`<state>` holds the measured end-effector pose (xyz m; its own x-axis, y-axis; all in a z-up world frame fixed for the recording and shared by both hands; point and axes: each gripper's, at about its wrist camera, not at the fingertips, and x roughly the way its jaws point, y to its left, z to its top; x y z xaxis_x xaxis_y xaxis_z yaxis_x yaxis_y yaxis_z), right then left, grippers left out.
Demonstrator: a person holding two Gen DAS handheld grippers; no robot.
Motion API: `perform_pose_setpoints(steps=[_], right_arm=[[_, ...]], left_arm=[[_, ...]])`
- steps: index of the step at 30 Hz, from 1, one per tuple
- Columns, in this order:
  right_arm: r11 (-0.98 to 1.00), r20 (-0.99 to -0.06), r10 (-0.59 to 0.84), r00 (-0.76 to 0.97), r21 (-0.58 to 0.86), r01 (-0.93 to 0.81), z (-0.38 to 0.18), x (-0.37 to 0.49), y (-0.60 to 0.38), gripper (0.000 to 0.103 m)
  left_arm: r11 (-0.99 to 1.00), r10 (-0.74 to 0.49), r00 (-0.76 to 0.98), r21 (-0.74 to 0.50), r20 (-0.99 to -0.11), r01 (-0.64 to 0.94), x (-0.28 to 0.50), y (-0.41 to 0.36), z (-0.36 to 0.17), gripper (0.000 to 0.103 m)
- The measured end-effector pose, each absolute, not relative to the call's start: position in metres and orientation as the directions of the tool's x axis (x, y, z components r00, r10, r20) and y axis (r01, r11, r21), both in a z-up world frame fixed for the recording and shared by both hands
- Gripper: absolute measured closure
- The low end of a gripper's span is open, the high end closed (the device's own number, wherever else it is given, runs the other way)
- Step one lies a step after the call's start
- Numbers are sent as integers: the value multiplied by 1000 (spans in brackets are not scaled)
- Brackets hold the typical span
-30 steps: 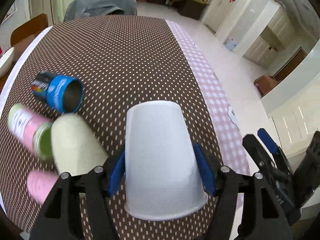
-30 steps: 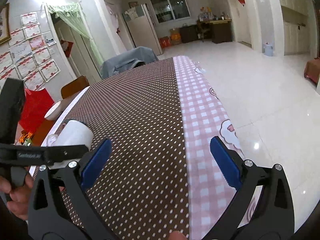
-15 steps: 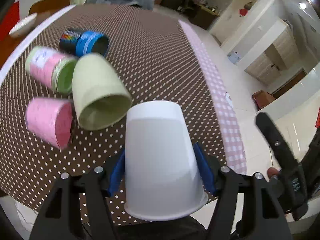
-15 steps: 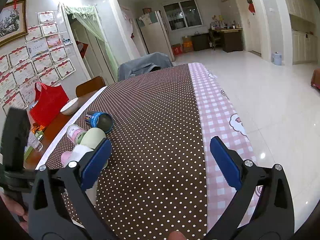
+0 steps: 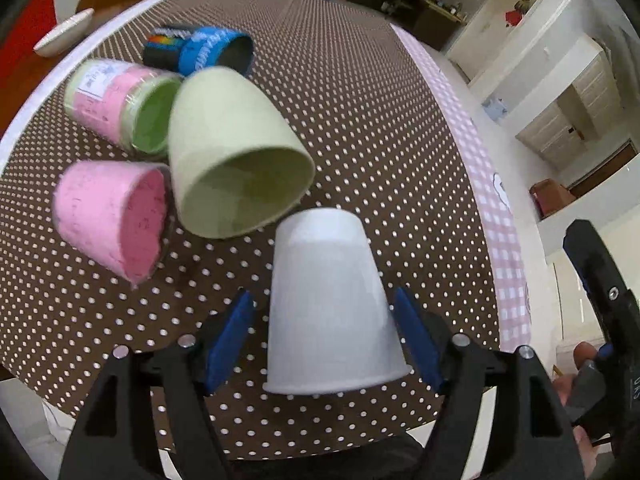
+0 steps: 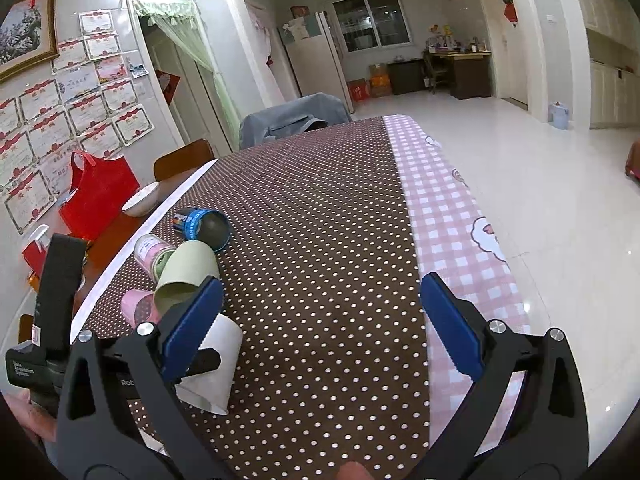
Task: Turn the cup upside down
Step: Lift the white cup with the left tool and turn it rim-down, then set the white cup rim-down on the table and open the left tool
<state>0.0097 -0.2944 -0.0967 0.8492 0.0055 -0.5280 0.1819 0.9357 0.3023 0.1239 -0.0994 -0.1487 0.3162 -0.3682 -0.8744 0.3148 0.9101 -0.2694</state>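
The bench [image 5: 360, 80], under a brown dotted cloth with a pink checked border, carries everything in question. At its near edge stands the white cup [image 5: 328, 308], mouth down and base up, so by its present attitude the flip looks done or all but done.

The left gripper [image 5: 326, 340] straddles that cup. Its jaws stand open, with a visible gap between each blue pad and the cup wall; neither pad is seen touching. The right gripper [image 6: 320, 328] hangs over bare cloth to the right of the cup, jaws wide, holding nothing.

Beyond the white cup, to the left, four other vessels lie on their sides in a close group: a pale green cup [image 5: 236, 156] nearest, a pink cup [image 5: 112, 216], a pink-labelled jar [image 5: 120, 104] and a blue can [image 5: 204, 52]. The green cup's rim lies near the white cup's base; contact cannot be confirmed.

Handling assessment: the white cup appears to be thin paper or plastic, hence light, easily crushed and easily tipped. The wall is smooth and tapered, so a grip may slide toward the narrow end. Any further hold is best taken at mid-wall, lightly, pads square to the sides. Withdrawal should be straight back, to avoid clipping the flared rim.
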Motion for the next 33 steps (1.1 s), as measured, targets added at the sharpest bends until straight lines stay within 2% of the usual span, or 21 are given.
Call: perform_pose_setpoints(steps=[8, 18, 23, 33], right_arm=[[941, -528, 42, 848, 306, 144, -91, 13, -282, 6], [954, -516, 67, 854, 282, 96, -73, 16, -262, 6], [960, -513, 89, 854, 274, 65, -66, 19, -252, 6], [969, -510, 138, 849, 247, -10, -54, 20, -227, 6]], left_arm=[[937, -297, 533, -134, -792, 323, 101, -82, -110, 31], [971, -176, 779, 21, -601, 236, 71, -47, -66, 31], [983, -117, 843, 61, -525, 174, 60, -31, -54, 31], [990, -69, 889, 77, -453, 116, 47, -7, -45, 31]])
